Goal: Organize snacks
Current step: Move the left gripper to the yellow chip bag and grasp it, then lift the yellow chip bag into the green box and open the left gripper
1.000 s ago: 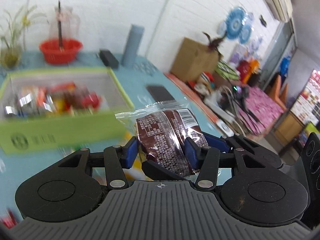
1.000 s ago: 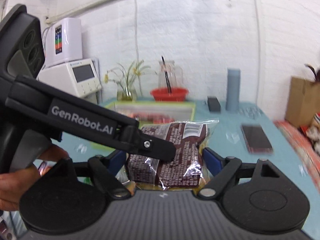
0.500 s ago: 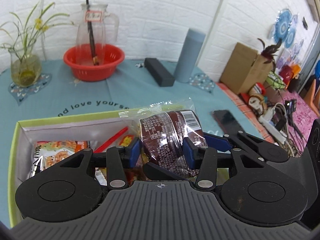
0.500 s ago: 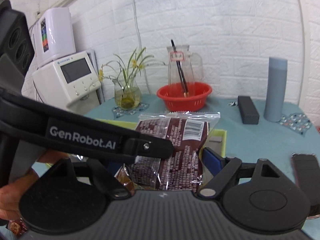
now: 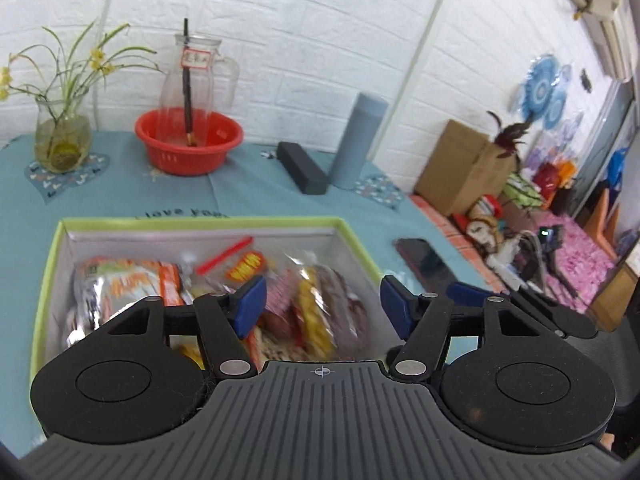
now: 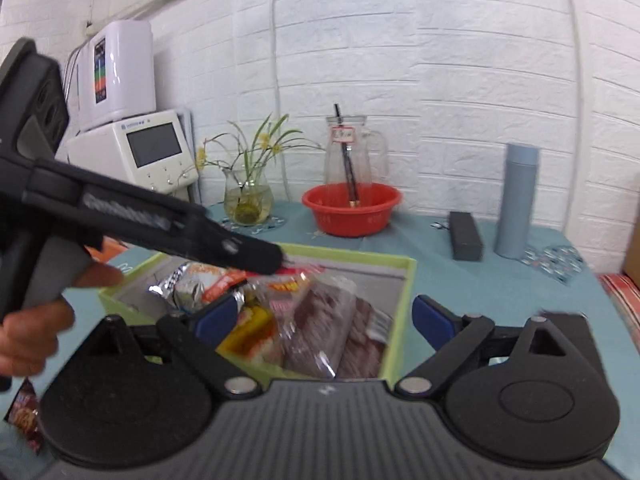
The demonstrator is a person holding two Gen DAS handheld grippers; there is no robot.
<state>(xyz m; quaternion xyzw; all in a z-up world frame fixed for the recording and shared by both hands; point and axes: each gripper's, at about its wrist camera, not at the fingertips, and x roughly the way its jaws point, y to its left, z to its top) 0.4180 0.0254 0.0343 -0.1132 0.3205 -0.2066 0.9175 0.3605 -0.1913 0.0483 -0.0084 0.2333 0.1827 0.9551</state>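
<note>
Snacks lay heaped in the green-rimmed box (image 5: 352, 236) on the blue tablecloth (image 5: 248, 196); the brown cake packet (image 6: 336, 320) sat against the box's right wall, beside a yellow packet (image 5: 312, 312) and an orange-and-silver one (image 5: 120, 284) further left; its outline was blurred, so I could not tell whether it had settled.

Both tools hovered over the near end of the box; the left gripper (image 5: 322, 306) had its jaws opening, blue pads (image 5: 250, 302) apart with nothing pressed between them, only the packets lying below; the right gripper (image 6: 322, 318) likewise had its jaws opening, wide and clear of the cake packet underneath. A hand (image 6: 36, 324) held the left tool's grip at the edge of the right-hand view.

The step, as I judged it, was the release of the cake packet into the box; to do it well the person should let both sets of jaws spread fully before drawing back, and lift away upward, since a pad could catch the crinkly film and drag the packet out over the rim. One small packet (image 6: 26, 416) lay outside on the cloth near the left tool and probably wanted collecting next; the red bowl (image 5: 188, 140), vase (image 5: 62, 136) and grey flask (image 5: 358, 140) stood well apart at the back.
</note>
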